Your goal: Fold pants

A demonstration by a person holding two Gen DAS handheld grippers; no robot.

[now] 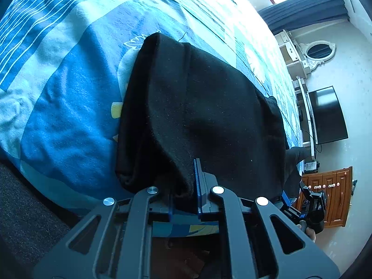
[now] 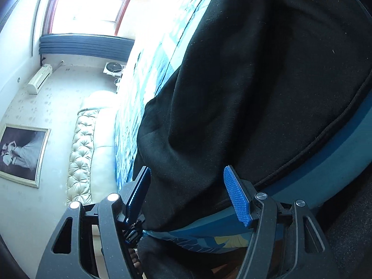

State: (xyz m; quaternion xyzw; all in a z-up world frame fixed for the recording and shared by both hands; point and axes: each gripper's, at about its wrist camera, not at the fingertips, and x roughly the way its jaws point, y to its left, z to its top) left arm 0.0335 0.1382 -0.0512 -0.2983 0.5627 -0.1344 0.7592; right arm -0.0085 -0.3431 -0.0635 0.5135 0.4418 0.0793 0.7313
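Black pants (image 1: 197, 107) lie folded in layers on a blue patterned bed cover (image 1: 69, 97). My left gripper (image 1: 184, 186) is shut on the near edge of the top layer; the cloth bunches between its blue pads. In the right wrist view the pants (image 2: 255, 81) spread up and to the right over the bed cover (image 2: 144, 88). My right gripper (image 2: 187, 174) stands open, with a fold of the black cloth between its fingers and a wide gap between the blue pads (image 2: 237, 195). That gripper (image 1: 294, 207) also shows at the bed's edge in the left wrist view.
A dark screen (image 1: 327, 114), an oval mirror (image 1: 318, 50) and a wooden cabinet (image 1: 330, 195) stand by the wall past the bed. A tufted headboard (image 2: 81, 151), a framed picture (image 2: 21, 153) and a bright window (image 2: 88, 4) lie on the other side.
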